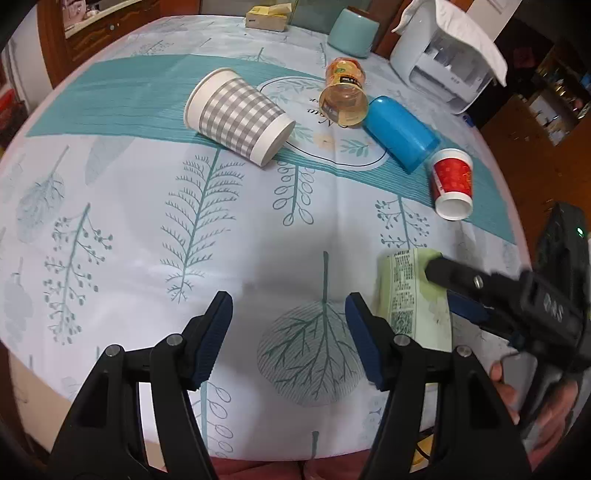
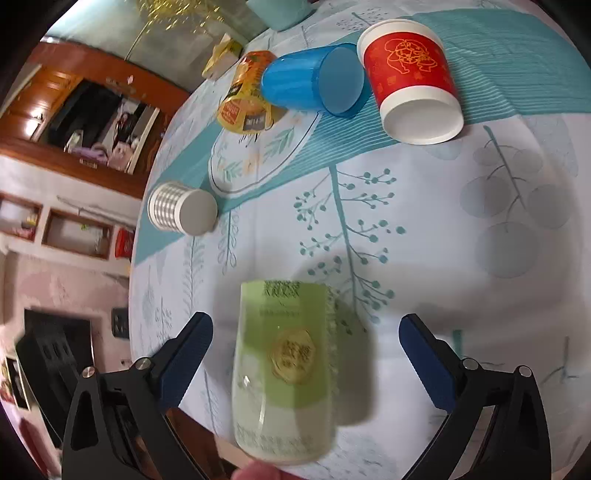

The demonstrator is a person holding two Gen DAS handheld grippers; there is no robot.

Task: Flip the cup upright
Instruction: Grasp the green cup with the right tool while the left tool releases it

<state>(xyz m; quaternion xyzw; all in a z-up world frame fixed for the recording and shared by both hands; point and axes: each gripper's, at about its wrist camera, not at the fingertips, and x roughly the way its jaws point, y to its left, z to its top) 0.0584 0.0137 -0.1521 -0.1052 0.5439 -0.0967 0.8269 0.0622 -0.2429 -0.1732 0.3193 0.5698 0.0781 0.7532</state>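
Observation:
A green paper cup (image 2: 284,373) stands between the wide-open fingers of my right gripper (image 2: 304,358), which do not touch it; it also shows in the left wrist view (image 1: 413,295) with the right gripper (image 1: 439,284) around it. A bare finger touches its near edge. My left gripper (image 1: 288,339) is open and empty above the tablecloth. On their sides lie a grey checked cup (image 1: 236,114) (image 2: 181,210), a blue cup (image 1: 400,133) (image 2: 314,79), a red cup (image 1: 452,182) (image 2: 410,77) and an orange cup (image 1: 345,92) (image 2: 247,96).
A round table carries a leaf-print cloth (image 1: 184,221). At its far side are a tissue box (image 1: 267,16), a teal container (image 1: 352,33) and a white appliance (image 1: 447,55). Wooden cabinets (image 2: 85,110) stand beyond the table.

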